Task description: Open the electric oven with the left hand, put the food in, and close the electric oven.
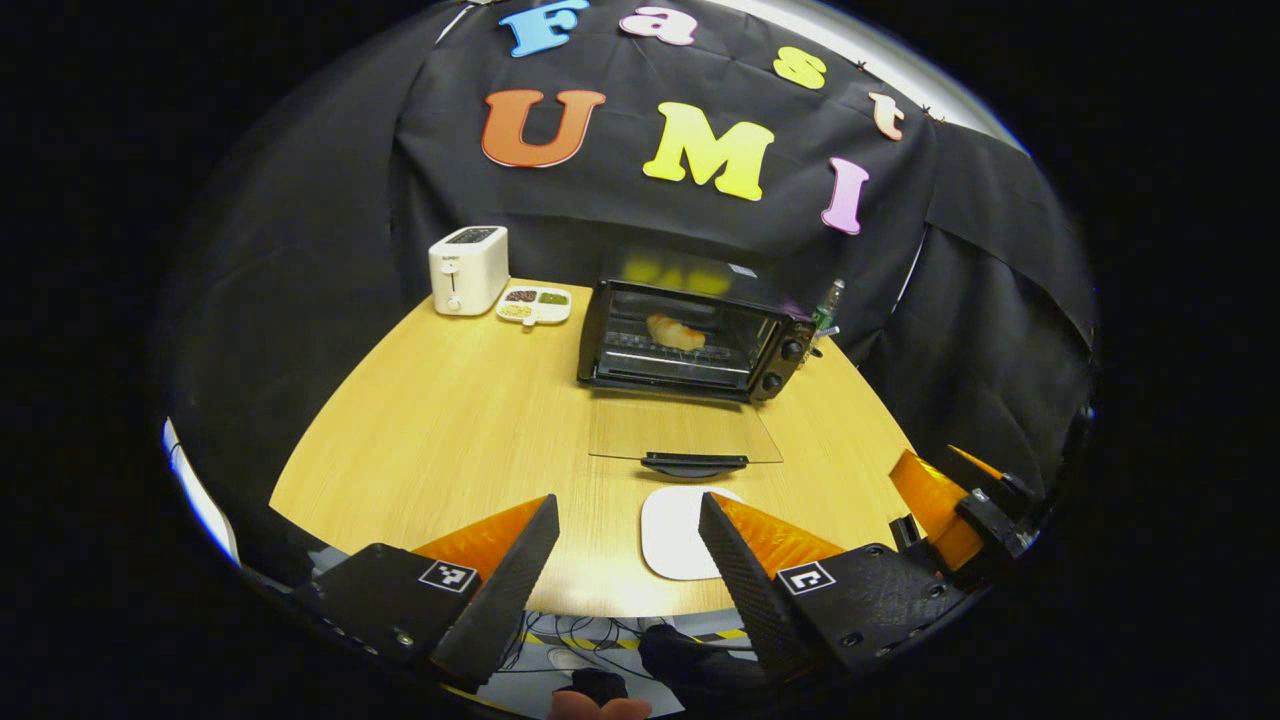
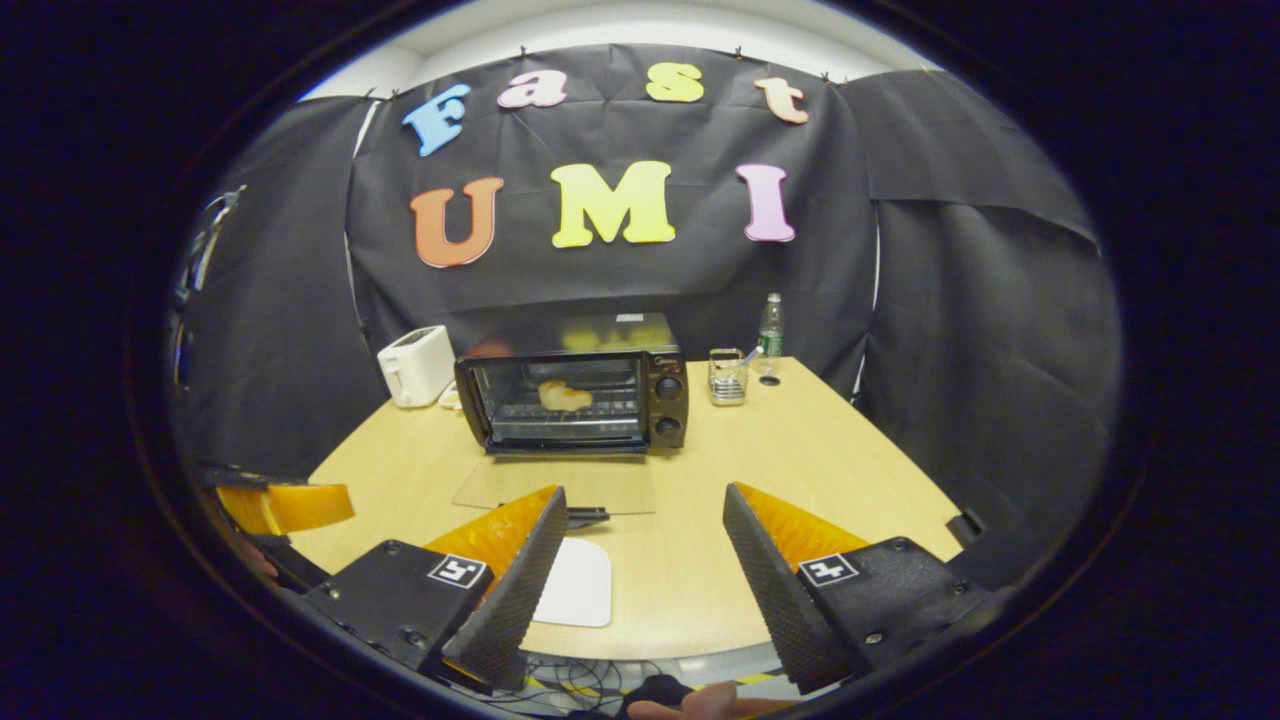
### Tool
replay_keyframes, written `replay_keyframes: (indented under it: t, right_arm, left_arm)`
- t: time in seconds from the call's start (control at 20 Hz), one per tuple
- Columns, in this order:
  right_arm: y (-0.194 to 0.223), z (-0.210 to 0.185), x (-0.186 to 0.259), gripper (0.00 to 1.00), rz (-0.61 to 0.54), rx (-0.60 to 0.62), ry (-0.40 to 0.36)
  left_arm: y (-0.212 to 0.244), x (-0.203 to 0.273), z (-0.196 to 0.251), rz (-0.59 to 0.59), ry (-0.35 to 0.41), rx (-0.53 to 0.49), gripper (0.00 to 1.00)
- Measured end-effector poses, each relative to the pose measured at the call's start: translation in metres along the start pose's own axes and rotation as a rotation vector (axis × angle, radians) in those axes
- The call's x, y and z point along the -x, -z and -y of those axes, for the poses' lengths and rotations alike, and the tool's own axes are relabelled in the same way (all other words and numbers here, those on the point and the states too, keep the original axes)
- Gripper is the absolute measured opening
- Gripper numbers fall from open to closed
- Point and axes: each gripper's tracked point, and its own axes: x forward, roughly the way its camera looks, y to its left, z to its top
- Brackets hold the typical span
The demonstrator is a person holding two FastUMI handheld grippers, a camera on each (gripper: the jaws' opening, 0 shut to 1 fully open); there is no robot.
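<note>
A staged recording booth, probably in a lab. Black cloth [image 2: 620,280] walls a wooden table [image 2: 800,470] at centre. Cables [image 1: 580,635] trail on the floor below.

**Other things on the table**

A white toaster [image 1: 468,269] stands at the far left of the wooden table [image 1: 440,430]. Just beside it lies a small white dish [image 1: 534,304] with little parts, each holding something different, brown, green and pale. A flat white plate [image 1: 675,535] lies at the near edge of the table with nothing on it. On the far right side a plastic bottle [image 2: 769,325] stands by the black cloth wall [image 2: 980,330]. Near the bottle is a small see-through holder [image 2: 728,377], maybe a wire rack or a glass box; it is too small to tell.
</note>
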Motion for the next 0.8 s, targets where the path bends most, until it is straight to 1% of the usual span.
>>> replay_keyframes:
  t: [0.05,0.1,0.2,0.35,0.4,0.55,0.7,0.8]
  right_arm:
    - [0.006,0.000,0.006,0.97,-0.018,-0.007,-0.007]
    - [0.012,0.002,0.010,0.99,-0.042,-0.024,-0.011]
    - [0.011,0.010,0.015,0.99,-0.055,-0.044,-0.003]
    - [0.000,0.032,0.016,0.98,-0.048,-0.069,0.036]
    - [-0.003,0.038,0.014,0.99,-0.048,-0.080,0.049]
    - [-0.003,0.056,0.011,0.99,-0.069,-0.108,0.077]
    - [-0.002,0.068,0.005,0.99,-0.091,-0.101,0.083]
    - [-0.002,0.077,-0.002,0.98,-0.104,-0.082,0.090]
  left_arm:
    - [0.002,-0.008,0.004,-0.007,0.009,-0.008,0.94]
    - [0.005,-0.014,0.007,-0.019,0.015,-0.012,0.94]
    - [0.009,-0.026,0.010,-0.037,0.018,-0.006,0.93]
    - [0.017,-0.045,0.017,-0.064,0.020,0.009,0.93]
    - [0.018,-0.051,0.020,-0.073,0.020,0.008,0.94]
    - [0.022,-0.074,0.032,-0.095,0.030,-0.003,0.95]
    - [0.020,-0.101,0.051,-0.102,0.056,-0.015,0.95]
    - [0.021,-0.124,0.060,-0.109,0.059,-0.030,0.95]
